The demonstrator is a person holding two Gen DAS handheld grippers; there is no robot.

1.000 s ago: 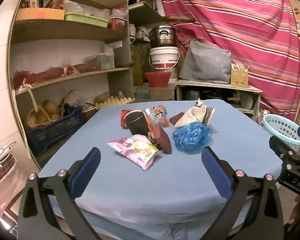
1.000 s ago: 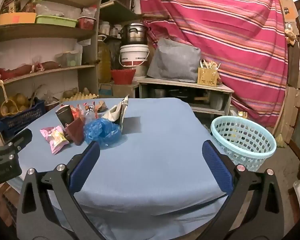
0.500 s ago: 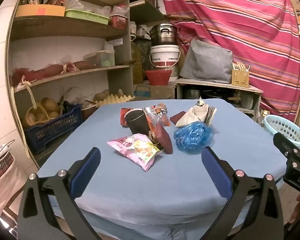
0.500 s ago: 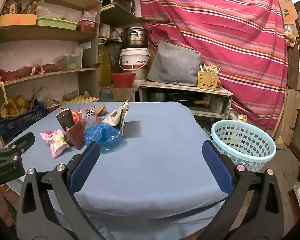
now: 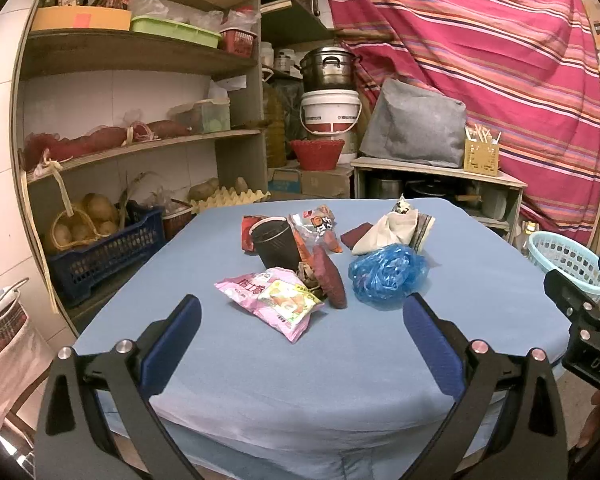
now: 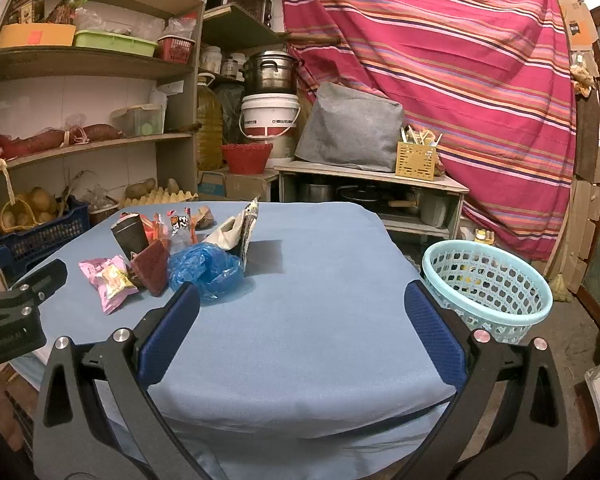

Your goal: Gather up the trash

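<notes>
Left wrist: left gripper (image 5: 302, 320) spread wide and empty, pink snack bag (image 5: 274, 295) just ahead on the blue table (image 5: 340, 368). Right gripper (image 6: 302, 320) likewise unclenched, empty. Pinch the bag's crimped edge, then carry to basket (image 6: 487, 284).

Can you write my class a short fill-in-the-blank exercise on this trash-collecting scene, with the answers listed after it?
1. The crumpled plastic bag on the table is ____ in color.
2. Both the left gripper and the right gripper are ____.
3. The light-blue basket sits on the ____.
4. The dark cup stands behind the ____ snack packet.

Answers: blue; open; floor; pink
</notes>
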